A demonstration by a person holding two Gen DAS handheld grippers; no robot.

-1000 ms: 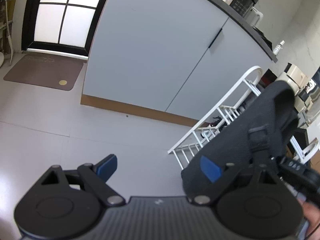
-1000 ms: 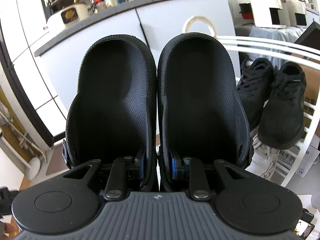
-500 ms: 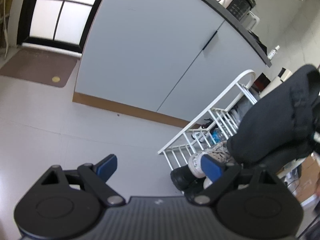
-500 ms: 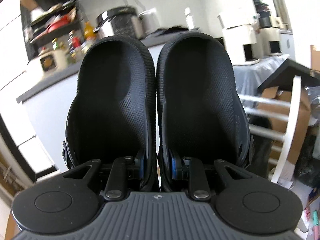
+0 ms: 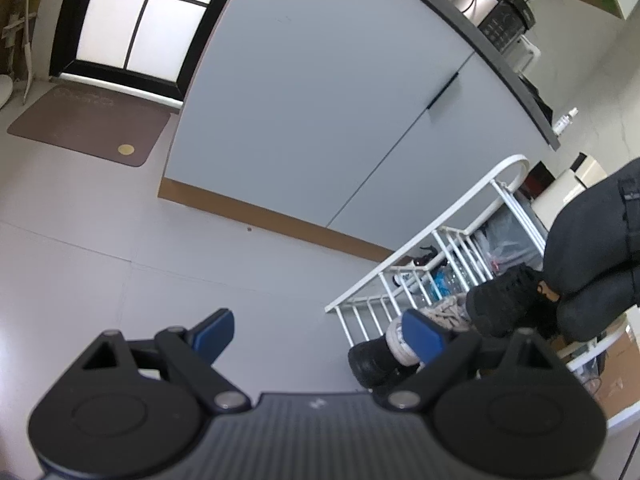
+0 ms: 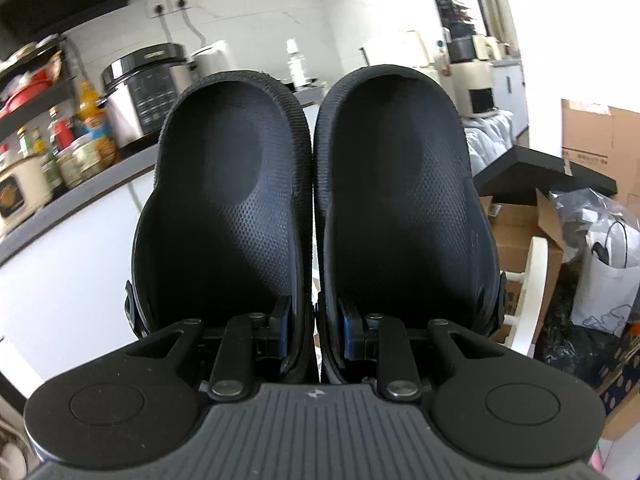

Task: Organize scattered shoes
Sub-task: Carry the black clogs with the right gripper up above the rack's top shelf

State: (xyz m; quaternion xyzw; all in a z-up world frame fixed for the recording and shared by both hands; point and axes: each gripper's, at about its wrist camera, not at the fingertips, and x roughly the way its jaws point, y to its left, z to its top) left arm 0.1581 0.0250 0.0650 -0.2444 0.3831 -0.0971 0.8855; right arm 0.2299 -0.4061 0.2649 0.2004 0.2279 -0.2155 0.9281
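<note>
**Black clogs pinched at inner walls**

Black clogs [image 6: 312,200], held aloft beside white shoe rack [image 5: 452,216]: probably light, rubbery, slightly flexible. Clamped together by right gripper [image 6: 314,330] across touching inner walls. Left gripper [image 5: 316,334] spread wide, empty, above floor [image 5: 120,280].

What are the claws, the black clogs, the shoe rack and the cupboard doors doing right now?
Left claw: open, empty.
Right claw: shut on the black clogs.
Black clogs: held as a pair, side by side, in the air.
Shoe rack: holding shoes.
Cupboard doors: closed.
</note>
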